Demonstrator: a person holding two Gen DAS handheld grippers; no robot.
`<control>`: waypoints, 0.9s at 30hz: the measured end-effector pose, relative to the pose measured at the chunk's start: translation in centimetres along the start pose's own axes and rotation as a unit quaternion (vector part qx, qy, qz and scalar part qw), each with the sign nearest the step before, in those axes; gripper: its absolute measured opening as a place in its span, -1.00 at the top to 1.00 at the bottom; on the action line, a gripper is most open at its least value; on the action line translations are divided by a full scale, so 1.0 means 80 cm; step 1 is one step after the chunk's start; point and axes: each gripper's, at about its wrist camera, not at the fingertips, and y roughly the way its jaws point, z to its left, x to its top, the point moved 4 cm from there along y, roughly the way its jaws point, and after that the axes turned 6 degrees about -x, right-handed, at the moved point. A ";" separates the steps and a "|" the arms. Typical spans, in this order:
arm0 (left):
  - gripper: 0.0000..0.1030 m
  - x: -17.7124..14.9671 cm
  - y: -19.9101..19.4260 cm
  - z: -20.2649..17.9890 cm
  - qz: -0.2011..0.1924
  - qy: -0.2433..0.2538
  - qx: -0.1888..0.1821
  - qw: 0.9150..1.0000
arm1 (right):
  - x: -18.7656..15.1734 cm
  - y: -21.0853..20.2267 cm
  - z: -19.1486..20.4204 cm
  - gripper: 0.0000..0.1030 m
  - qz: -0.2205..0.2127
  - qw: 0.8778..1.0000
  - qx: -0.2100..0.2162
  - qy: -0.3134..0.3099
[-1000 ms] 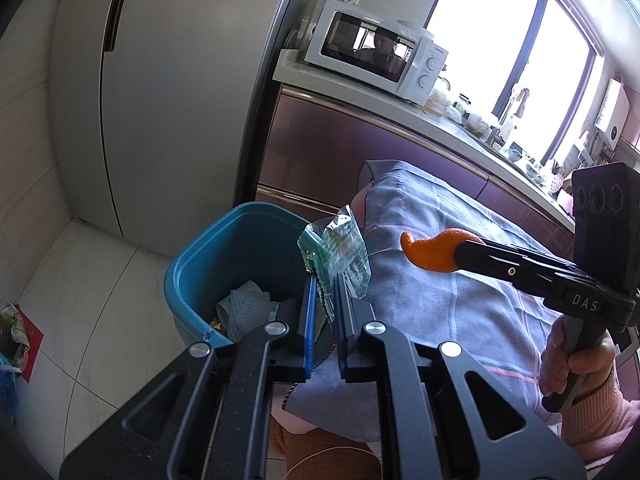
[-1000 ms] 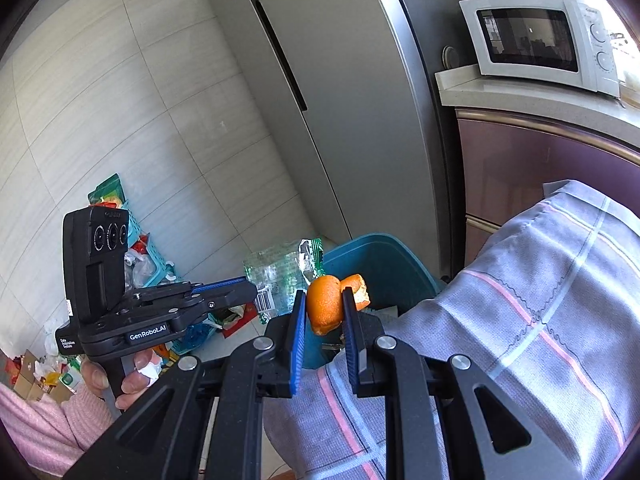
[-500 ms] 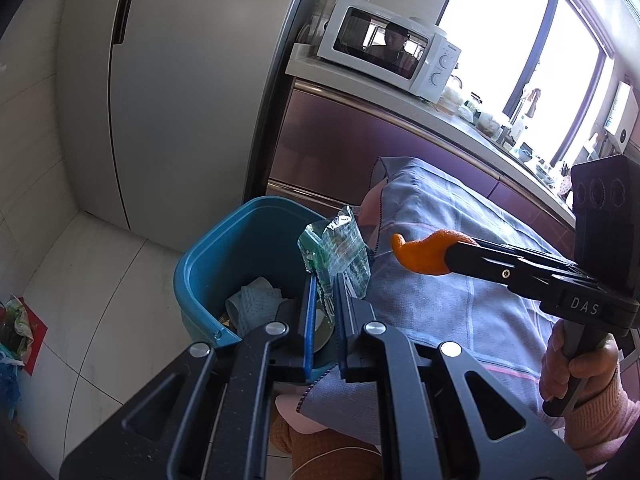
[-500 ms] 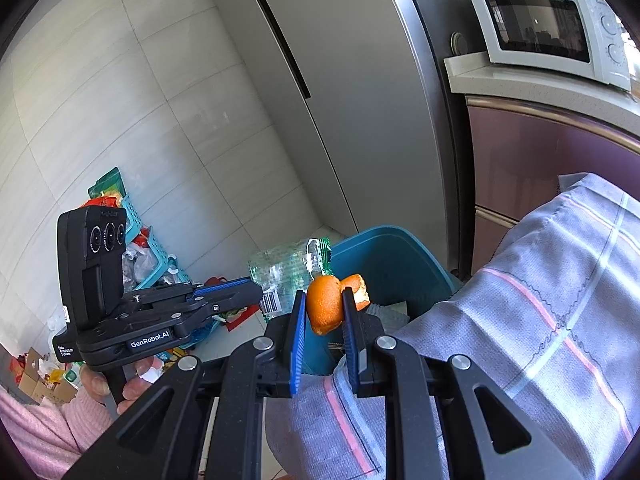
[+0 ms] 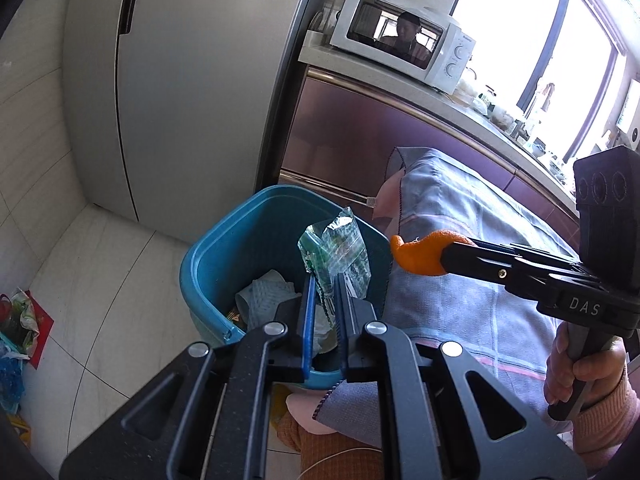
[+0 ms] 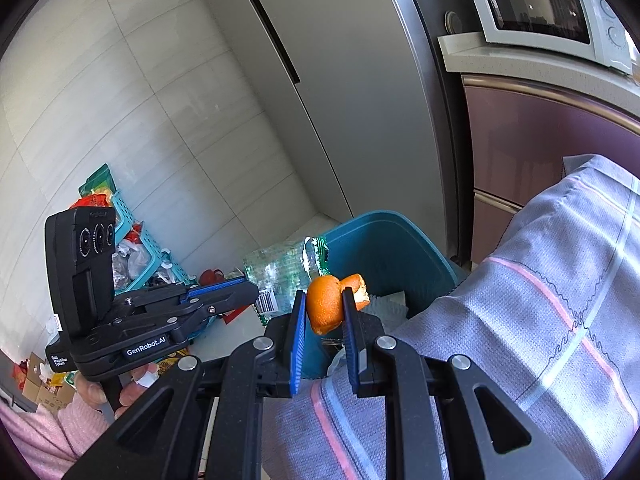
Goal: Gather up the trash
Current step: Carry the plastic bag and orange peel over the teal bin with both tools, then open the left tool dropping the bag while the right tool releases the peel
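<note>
Left gripper (image 5: 323, 280) clamps a green plastic wrapper (image 5: 335, 256) above the blue bin (image 5: 208, 256). Right gripper (image 6: 325, 300) pinches orange peel (image 6: 326, 304), poised near the bin's rim beside the cloth-covered table (image 6: 520, 320) (not clearly over the opening). Risk: released here, peel may land on cloth; light wrapper could drift outside.

Bin (image 5: 208, 276) contents partly hidden behind jaws; bottom items perhaps paper, unclear.
</note>
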 end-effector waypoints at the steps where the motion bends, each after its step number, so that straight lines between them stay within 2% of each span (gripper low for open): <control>1: 0.81 0.000 0.002 0.000 0.001 0.000 0.002 1.000 | 0.000 0.002 -0.001 0.69 0.002 1.000 -0.001 0.001; 27: 0.79 -0.001 0.059 0.015 0.025 -0.011 0.032 0.999 | 0.008 0.061 -0.014 0.67 0.044 0.998 -0.040 0.014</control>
